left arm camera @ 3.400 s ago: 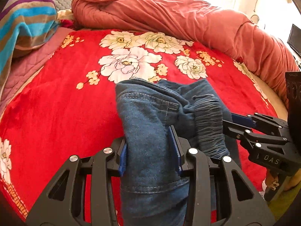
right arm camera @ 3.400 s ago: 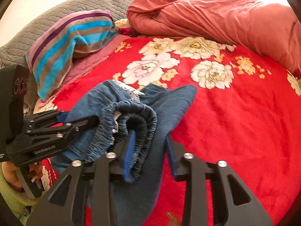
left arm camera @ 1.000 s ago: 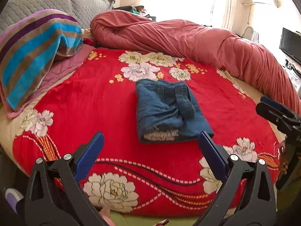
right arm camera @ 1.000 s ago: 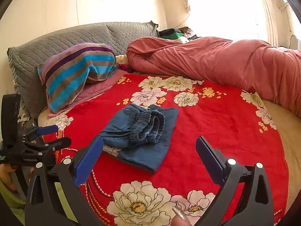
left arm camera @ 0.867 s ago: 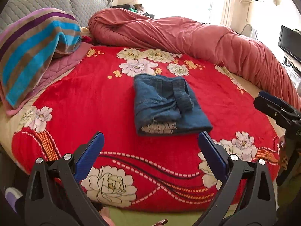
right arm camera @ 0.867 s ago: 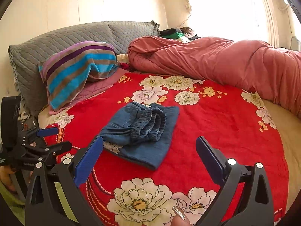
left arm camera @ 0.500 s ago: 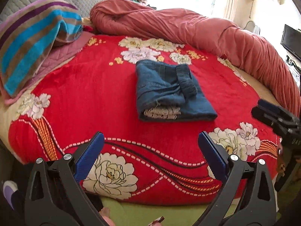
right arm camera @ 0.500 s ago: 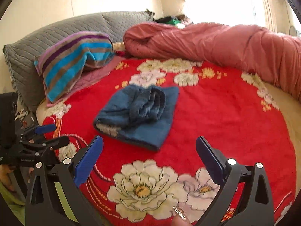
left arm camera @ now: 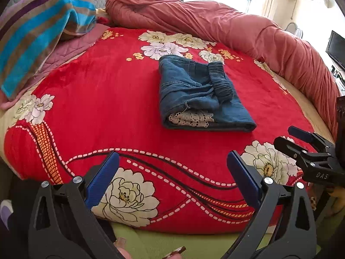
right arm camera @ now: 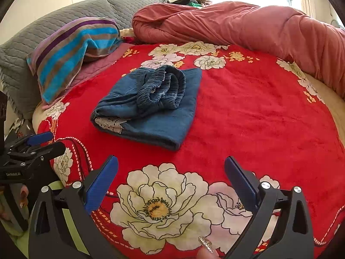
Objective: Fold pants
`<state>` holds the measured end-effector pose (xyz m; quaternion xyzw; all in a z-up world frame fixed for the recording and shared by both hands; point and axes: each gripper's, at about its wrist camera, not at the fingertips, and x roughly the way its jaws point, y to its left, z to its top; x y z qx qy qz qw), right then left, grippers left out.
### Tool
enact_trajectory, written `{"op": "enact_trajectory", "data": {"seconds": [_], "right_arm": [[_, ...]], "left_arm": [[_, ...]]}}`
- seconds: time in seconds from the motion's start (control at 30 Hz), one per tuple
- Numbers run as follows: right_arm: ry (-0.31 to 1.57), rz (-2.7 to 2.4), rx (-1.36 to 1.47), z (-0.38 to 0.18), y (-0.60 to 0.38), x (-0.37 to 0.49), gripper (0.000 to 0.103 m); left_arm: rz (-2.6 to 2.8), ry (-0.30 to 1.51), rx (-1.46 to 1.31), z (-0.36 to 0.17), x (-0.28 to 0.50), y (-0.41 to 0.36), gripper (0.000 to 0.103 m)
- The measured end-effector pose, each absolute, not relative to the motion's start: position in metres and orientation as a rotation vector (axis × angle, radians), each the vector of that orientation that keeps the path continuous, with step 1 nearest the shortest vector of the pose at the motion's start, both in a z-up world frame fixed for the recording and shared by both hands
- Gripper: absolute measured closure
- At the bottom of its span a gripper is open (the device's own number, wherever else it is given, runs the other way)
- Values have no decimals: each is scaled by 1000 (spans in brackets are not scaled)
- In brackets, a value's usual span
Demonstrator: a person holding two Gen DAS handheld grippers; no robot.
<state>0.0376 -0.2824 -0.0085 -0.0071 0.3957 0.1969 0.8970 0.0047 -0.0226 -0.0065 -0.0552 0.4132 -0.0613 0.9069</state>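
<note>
The blue denim pants lie folded into a compact bundle on the red floral blanket, with the gathered waistband on top and white lace at the near edge. They also show in the right wrist view. My left gripper is open and empty, held back near the bed's front edge. My right gripper is open and empty, also well short of the pants. The right gripper shows at the right of the left wrist view, and the left gripper at the left of the right wrist view.
A rolled pink-red duvet lies along the back and right of the bed. A striped towel over grey pillows sits at the back left. A dark screen stands at the far right.
Both grippers let go of the pants, opened wide and pulled back towards the bed's front edge. In the last second they sank slightly lower. The folded pants stayed put.
</note>
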Motion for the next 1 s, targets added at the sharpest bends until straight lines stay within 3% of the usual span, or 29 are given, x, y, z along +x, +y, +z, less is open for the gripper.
{"op": "enact_trajectory", "data": {"seconds": [1.0], "right_arm": [[813, 409, -14, -1, -283, 38, 5]], "left_arm": [[-108, 845, -93, -3, 4, -21, 10]]}}
